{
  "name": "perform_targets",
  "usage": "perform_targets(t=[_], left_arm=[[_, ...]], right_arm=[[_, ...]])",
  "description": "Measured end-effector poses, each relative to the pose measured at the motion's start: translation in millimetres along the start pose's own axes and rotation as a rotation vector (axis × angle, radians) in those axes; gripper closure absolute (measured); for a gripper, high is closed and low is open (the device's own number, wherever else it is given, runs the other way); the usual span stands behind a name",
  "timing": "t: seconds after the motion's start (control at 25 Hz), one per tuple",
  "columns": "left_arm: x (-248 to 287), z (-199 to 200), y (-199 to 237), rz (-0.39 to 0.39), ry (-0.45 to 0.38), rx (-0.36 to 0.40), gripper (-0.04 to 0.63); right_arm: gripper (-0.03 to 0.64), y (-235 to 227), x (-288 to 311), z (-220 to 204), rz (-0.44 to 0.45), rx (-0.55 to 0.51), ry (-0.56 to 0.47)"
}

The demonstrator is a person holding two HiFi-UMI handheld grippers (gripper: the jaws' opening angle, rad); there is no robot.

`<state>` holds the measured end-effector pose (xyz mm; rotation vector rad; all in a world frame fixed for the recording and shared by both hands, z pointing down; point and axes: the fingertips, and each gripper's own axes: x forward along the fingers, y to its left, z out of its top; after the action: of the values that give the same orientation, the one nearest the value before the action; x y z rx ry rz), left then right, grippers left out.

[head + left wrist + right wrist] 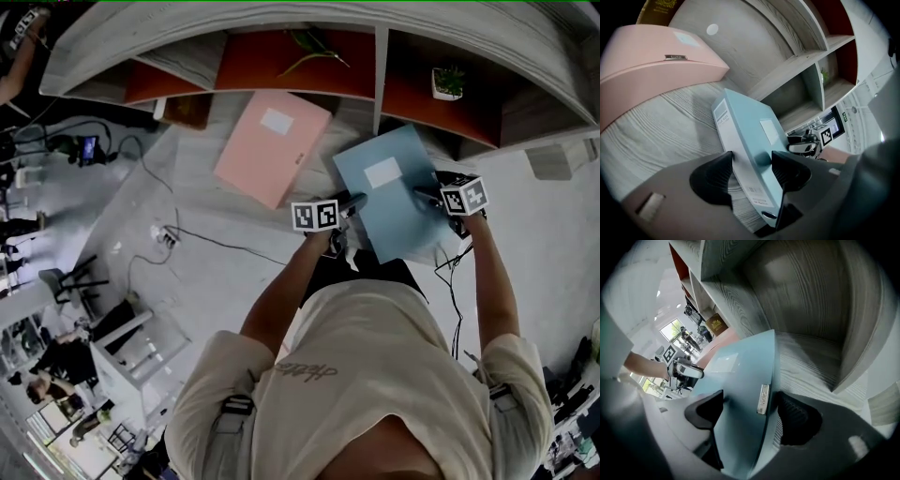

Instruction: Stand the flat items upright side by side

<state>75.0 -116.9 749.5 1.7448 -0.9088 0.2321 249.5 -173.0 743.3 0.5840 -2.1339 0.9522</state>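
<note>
A light blue box file (394, 202) lies flat on the grey wood-grain surface in front of the shelf, its white label facing up. My left gripper (352, 204) stands at its left edge; in the left gripper view the file's spine (750, 140) runs between the jaws of the left gripper (752, 168), with the pads close beside it. My right gripper (427, 195) stands at the file's right edge. There the file's clasp edge (761, 399) sits between the wide-open jaws of the right gripper (750, 416). A pink box file (272, 145) lies flat to the left, also in the left gripper view (656, 70).
The shelf unit (375, 56) with red-backed compartments rises behind the files. A small potted plant (448, 82) sits in the right compartment and a brown book (187, 111) at the far left. Cables and a power strip (164, 234) lie on the floor to the left.
</note>
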Motion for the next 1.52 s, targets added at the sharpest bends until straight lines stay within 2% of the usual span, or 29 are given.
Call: perform_targets(t=[0.16,0.36,0.56,0.8,1.0,1.16,1.32,1.52], left_arm=[[2,0,2,-0.035,0.010,-0.024,0.296],[-1,1,2,-0.058,-0.014,-0.013,0.306],[-6,1,-2,-0.064,-0.015,0.010,0.331],[-16,6,-16,-0.050,-0.022,0.106,0.341],[-26,3,-30,-0.062,-0.043,0.155,0.342],[-47,17,-54,-0.044,-0.110,0.229,0.344],[-70,26,-61,-0.027,-0.200,0.234,0.348],[-100,38,-64,-0.015,-0.268,0.282,0.353]], right_arm=[[0.239,1,4,1,0.036,-0.008,0.057],[0.241,2,5,2,0.041,-0.006,0.050],[0.250,8,-3,4,0.024,-0.036,-0.068],[0.253,21,-20,2,-0.022,-0.049,-0.146],[0.255,39,-41,3,-0.080,-0.120,-0.224],[0.258,58,-60,4,-0.126,-0.172,-0.288],[0.261,76,-66,11,-0.143,-0.216,-0.354],[0.264,100,-67,27,-0.148,-0.292,-0.422]])
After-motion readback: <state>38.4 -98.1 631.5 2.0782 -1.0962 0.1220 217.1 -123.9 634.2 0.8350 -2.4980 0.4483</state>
